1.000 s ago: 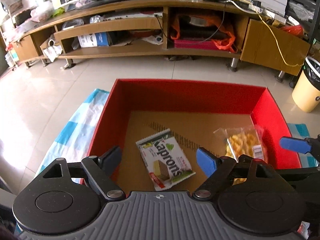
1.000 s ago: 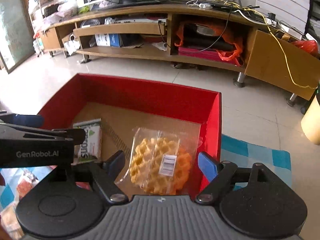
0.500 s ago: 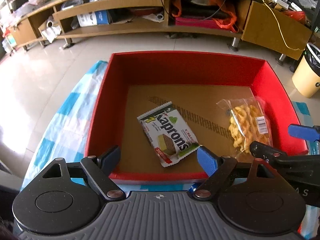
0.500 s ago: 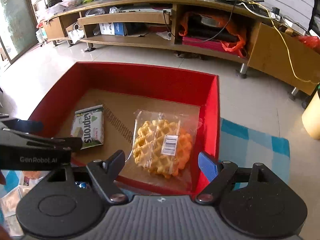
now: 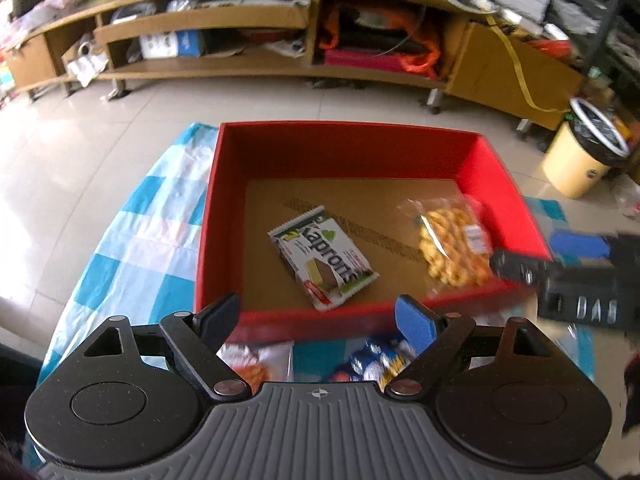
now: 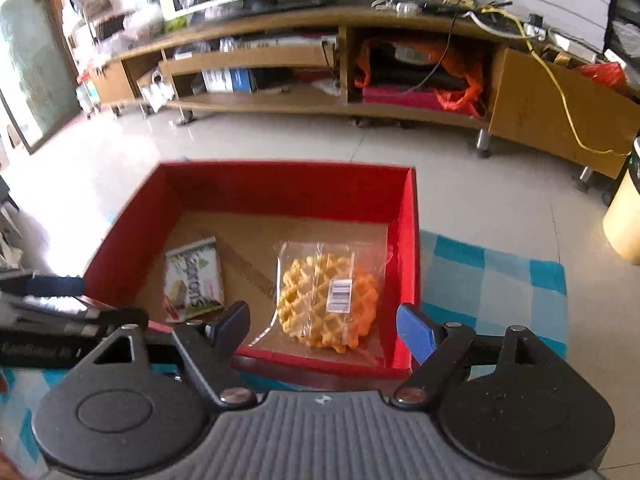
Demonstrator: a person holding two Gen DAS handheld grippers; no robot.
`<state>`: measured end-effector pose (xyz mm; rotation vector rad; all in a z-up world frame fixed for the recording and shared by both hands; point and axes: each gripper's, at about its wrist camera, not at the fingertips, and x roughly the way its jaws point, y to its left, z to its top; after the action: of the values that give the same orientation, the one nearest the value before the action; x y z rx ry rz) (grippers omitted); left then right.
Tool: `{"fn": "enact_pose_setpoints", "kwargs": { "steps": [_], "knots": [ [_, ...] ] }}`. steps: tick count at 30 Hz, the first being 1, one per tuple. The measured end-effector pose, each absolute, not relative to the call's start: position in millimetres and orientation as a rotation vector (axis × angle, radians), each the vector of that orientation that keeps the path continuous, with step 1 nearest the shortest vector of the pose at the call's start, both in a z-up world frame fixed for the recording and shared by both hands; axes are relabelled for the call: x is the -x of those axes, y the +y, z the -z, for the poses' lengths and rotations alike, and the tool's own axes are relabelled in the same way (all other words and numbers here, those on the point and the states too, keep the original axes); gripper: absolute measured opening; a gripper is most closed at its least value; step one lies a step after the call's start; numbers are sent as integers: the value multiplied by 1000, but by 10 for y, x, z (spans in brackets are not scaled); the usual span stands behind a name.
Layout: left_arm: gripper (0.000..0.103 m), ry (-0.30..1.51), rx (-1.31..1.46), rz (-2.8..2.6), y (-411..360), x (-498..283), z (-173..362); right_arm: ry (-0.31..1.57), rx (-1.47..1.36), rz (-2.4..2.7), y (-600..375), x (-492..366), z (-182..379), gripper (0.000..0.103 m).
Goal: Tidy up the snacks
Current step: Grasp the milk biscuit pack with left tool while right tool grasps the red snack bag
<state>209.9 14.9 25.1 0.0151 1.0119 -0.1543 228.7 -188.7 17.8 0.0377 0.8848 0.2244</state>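
Note:
A red box (image 5: 344, 148) (image 6: 288, 184) with a cardboard floor sits on a blue-and-white checked cloth (image 5: 132, 240). Inside lie a white-and-green wafer packet (image 5: 322, 258) (image 6: 194, 280) and a clear bag of golden waffles (image 5: 450, 246) (image 6: 326, 300). My left gripper (image 5: 316, 318) hangs open and empty above the box's near wall. My right gripper (image 6: 324, 324) is open and empty too, over the near wall in front of the waffles. Loose snack packets (image 5: 372, 364) lie on the cloth under my left gripper.
A long wooden TV stand (image 5: 280, 32) (image 6: 320, 76) with cluttered shelves runs along the back on a tiled floor. A yellow bin (image 5: 584, 156) stands at the right. Each gripper shows in the other's view, right gripper (image 5: 576, 280) and left gripper (image 6: 52, 320).
Both grippers have drawn back and up from inside the box to above its near wall, staying open. The wafer packet and the waffles lie where they were; more cloth and loose snacks show.

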Motion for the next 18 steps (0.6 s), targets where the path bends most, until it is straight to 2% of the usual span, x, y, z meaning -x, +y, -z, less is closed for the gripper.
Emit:
{"fn": "enact_pose_setpoints", "kwargs": {
  "steps": [5, 18],
  "knots": [
    [96, 978, -94, 236, 208, -1647, -305, 866, -58, -249, -1903, -2012, -306, 81],
    [99, 1009, -415, 392, 52, -1078, 145, 922, -87, -280, -1953, -1380, -213, 81]
  ]
}}
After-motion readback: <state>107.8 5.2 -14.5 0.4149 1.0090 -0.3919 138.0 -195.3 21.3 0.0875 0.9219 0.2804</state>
